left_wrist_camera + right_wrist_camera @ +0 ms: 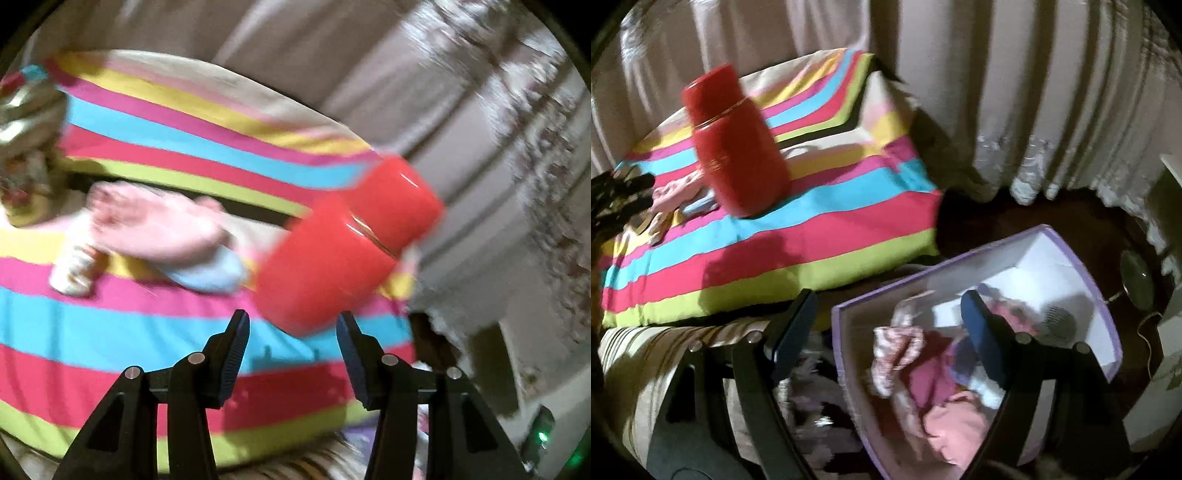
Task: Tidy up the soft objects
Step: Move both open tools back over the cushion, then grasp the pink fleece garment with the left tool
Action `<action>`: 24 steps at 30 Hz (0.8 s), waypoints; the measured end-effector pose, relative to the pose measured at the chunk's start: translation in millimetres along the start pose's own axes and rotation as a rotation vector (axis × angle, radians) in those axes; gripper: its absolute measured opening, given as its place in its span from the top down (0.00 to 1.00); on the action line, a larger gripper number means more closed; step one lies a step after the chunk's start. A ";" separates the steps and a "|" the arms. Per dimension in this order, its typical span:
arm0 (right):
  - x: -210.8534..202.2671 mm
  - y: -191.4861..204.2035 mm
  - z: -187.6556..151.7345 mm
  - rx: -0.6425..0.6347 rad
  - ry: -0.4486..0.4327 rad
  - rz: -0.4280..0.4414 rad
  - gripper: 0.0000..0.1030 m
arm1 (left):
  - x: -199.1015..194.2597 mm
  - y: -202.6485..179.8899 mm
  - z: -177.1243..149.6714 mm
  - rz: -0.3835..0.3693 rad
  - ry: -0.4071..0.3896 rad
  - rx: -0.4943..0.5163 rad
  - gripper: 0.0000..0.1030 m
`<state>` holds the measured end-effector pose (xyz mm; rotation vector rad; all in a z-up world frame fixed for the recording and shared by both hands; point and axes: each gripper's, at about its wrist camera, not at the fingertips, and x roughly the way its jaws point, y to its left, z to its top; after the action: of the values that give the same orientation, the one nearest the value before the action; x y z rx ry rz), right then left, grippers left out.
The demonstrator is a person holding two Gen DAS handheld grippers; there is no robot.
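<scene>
A pile of small soft clothes (155, 225), pink on top with a light blue piece (210, 275) under it, lies on a striped multicolour blanket (110, 332). My left gripper (291, 321) is open and empty, above the blanket, short of the pile. The pile also shows in the right wrist view (683, 195). My right gripper (890, 299) is open and empty above a purple-edged white box (1034, 236) that holds several pink and patterned soft clothes (923, 369). The left gripper (620, 195) shows dark at that view's left edge.
A red lidded canister (347, 243) stands on the blanket right of the pile, close ahead of my left fingers; it also shows in the right wrist view (735, 144). Pale curtains (997, 92) hang behind. A beige striped cover (646, 350) lies below the blanket.
</scene>
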<state>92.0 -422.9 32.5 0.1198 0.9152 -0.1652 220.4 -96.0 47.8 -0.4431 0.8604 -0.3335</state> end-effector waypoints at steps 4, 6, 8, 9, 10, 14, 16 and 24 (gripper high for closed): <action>7.5 22.3 0.7 -0.042 0.020 0.034 0.20 | 13.8 25.5 24.2 0.145 0.005 0.067 0.36; 11.2 33.4 0.7 -0.064 0.030 0.053 0.20 | 27.9 32.6 34.5 0.203 0.029 0.117 0.34; 13.7 43.0 1.2 -0.083 0.036 0.066 0.20 | 47.9 38.7 45.5 0.251 0.066 0.170 0.32; 15.0 48.8 1.7 -0.096 0.038 0.073 0.20 | 53.1 40.1 46.6 0.266 0.078 0.191 0.32; 15.4 52.8 2.2 -0.105 0.040 0.078 0.20 | 63.2 40.6 50.5 0.287 0.093 0.218 0.32; 18.5 74.9 3.4 -0.158 0.045 0.101 0.20 | 99.1 42.3 60.3 0.384 0.129 0.326 0.31; 19.3 85.5 3.3 -0.188 0.044 0.111 0.20 | 115.2 45.0 61.3 0.399 0.165 0.363 0.30; 29.1 116.0 5.9 -0.266 0.057 0.147 0.20 | 146.9 80.3 56.4 0.337 0.258 0.284 0.44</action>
<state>136.3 -312.7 16.7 -0.0559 0.9733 0.0970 362.6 -80.1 -55.8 0.0131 1.1011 -0.1982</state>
